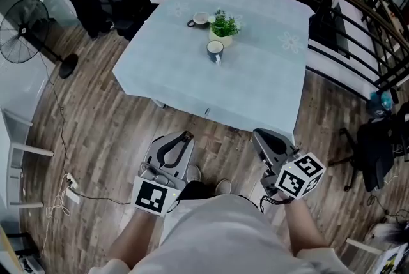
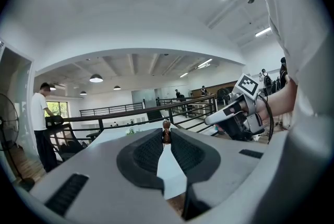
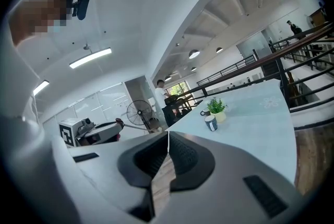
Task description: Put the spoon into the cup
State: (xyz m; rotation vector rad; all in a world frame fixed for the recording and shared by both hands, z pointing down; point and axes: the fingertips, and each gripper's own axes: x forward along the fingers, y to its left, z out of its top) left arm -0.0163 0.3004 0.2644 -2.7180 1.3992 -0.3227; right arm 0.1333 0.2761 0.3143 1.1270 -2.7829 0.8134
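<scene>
A blue mug (image 1: 215,49) stands near the middle of the pale blue table (image 1: 255,91); it shows far off as the blue mug (image 3: 211,122) in the right gripper view. My left gripper (image 1: 186,136) hovers over the wooden floor, short of the table's near edge. Its jaws pinch the end of a small brown spoon (image 2: 166,133), and only that tip shows between them. My right gripper (image 1: 257,134) is level beside it, also short of the table. In its own view the right gripper (image 3: 168,135) has its tips touching with nothing between them.
A potted plant (image 1: 223,26) and a small white cup (image 1: 200,18) sit just behind the mug. A standing fan (image 1: 22,20) is at the left, chairs and a dark railing (image 1: 358,7) ring the table, and a power strip (image 1: 70,183) lies on the floor.
</scene>
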